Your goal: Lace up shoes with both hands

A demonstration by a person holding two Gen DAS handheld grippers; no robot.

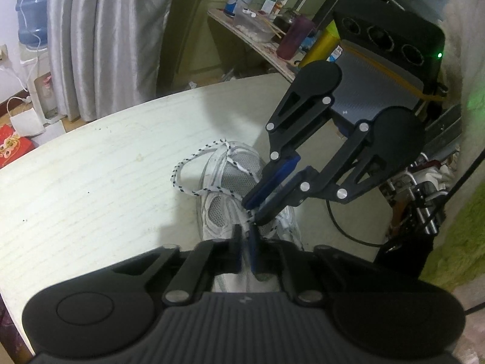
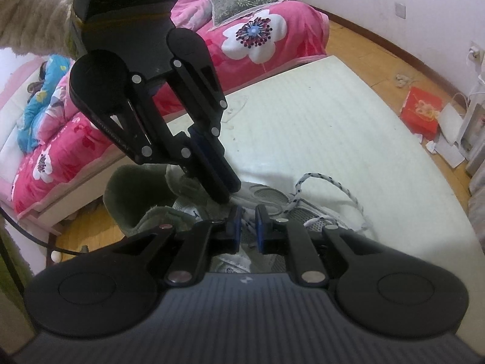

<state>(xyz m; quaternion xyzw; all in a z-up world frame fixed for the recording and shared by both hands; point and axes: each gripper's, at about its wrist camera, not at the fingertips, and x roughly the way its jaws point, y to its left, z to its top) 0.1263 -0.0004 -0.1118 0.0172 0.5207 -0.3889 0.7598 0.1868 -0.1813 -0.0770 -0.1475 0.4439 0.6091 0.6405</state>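
A white and grey mesh sneaker (image 1: 236,179) lies on the pale table (image 1: 91,166), toe pointing away. Its white, black-flecked lace (image 1: 182,176) forms loops over the toe. My left gripper (image 1: 245,230) is shut right over the middle eyelets. Whether a strand is pinched there is hidden. My right gripper (image 1: 251,212) reaches in from the upper right, tips almost touching the left one's. In the right wrist view the right gripper (image 2: 248,215) holds its pads a narrow gap apart, pressed on a lace strand (image 2: 249,226). The left gripper (image 2: 227,194) comes down beside it onto the sneaker (image 2: 303,212).
A cluttered shelf (image 1: 257,39) with cups and a purple bottle stands beyond the table's far edge. A bed with a pink flowered blanket (image 2: 257,36) lies behind the table (image 2: 318,115). A red box (image 2: 421,112) sits on the wooden floor. A black cable (image 1: 342,227) hangs at the right.
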